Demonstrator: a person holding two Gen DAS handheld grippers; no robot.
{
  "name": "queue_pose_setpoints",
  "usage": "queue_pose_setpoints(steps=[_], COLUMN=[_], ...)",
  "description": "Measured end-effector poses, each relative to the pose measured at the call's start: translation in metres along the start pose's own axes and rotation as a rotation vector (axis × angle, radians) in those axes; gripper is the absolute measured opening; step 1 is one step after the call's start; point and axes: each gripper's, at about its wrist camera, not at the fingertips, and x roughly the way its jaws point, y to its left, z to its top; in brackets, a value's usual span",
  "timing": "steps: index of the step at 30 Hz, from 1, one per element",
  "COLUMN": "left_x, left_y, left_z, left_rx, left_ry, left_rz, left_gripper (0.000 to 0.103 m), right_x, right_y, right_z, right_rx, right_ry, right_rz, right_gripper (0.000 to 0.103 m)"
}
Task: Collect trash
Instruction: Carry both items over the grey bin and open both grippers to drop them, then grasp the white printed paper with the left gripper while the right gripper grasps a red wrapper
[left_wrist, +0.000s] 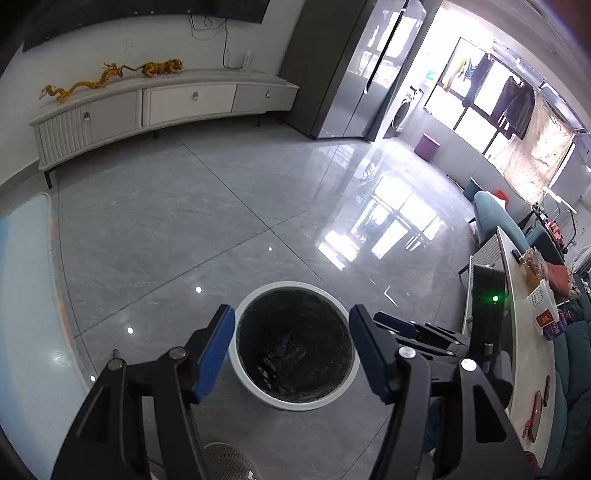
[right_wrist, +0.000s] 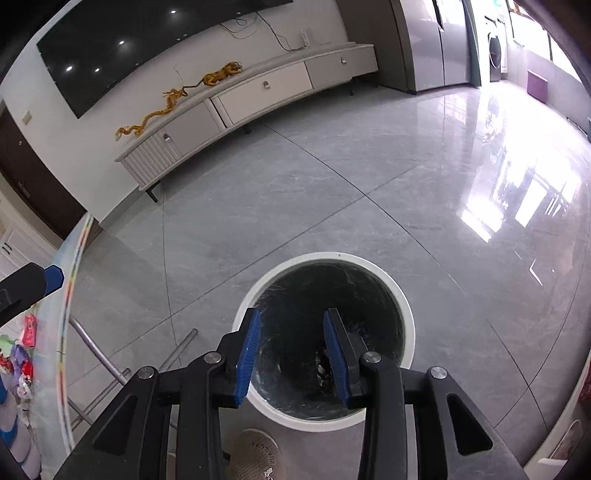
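Note:
A white round trash bin (left_wrist: 244, 384) with a black liner stands on the grey tiled floor; it also shows in the right wrist view (right_wrist: 404, 317). Crumpled wrappers (left_wrist: 280, 354) lie at its bottom, seen too in the right wrist view (right_wrist: 323, 363). My left gripper (left_wrist: 291, 347) hovers above the bin, open and empty. My right gripper (right_wrist: 291, 350) is also above the bin, open and empty; its fingers (left_wrist: 399, 325) show at the right of the left wrist view. The left gripper's fingertip (right_wrist: 51, 277) shows at the left edge of the right wrist view.
A long white TV cabinet (left_wrist: 166, 107) with gold dragon figures runs along the far wall. A white table (left_wrist: 524, 332) with boxes and a teal sofa (left_wrist: 495, 218) are at right. A round table edge (right_wrist: 70, 295) with metal legs is at left. My shoe (right_wrist: 255, 458) is below.

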Motion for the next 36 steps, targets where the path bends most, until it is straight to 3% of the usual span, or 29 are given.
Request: queue_pose_setpoints(steps=[5, 9, 12, 18, 27, 32, 36], left_x=[-0.077, -0.143, -0.191, -0.267, -0.326, -0.317, -0.296], left_y=[0.005, 0.020, 0.041, 0.096, 0.206, 0.244, 0.260], left_z=[-0.012, -0.029, -0.047, -0.097, -0.174, -0.207, -0.221], left_rx=[0.024, 0.033, 0.029, 0.023, -0.085, -0.022, 0.047], left_ry=[-0.112, -0.210, -0.280, -0.361, -0.342, -0.214, -0.116], left_rz=[0.045, 0.095, 0.135, 0.290, 0.512, 0.542, 0.520], left_gripper=[0.063, 0.071, 0.073, 0.073, 0.073, 0.073, 0.073], right_x=[-0.063, -0.112, -0.142, -0.170, -0.150, -0.122, -0.094], right_y=[0.051, 0.096, 0.128, 0.190, 0.280, 0.327, 0.358], right_z=[0.003, 0.003, -0.002, -0.015, -0.041, -0.060, -0.076], right_rx=[-0.102, -0.179, -0.234, -0.332, -0.466, -0.528, -0.564], right_ry=[-0.109, -0.193, -0.235, -0.257, -0.176, -0.096, -0.013], right_rz=[0.039, 0.072, 0.102, 0.160, 0.265, 0.311, 0.348], right_gripper=[0.040, 0.048, 0.048, 0.048, 0.048, 0.048, 0.048])
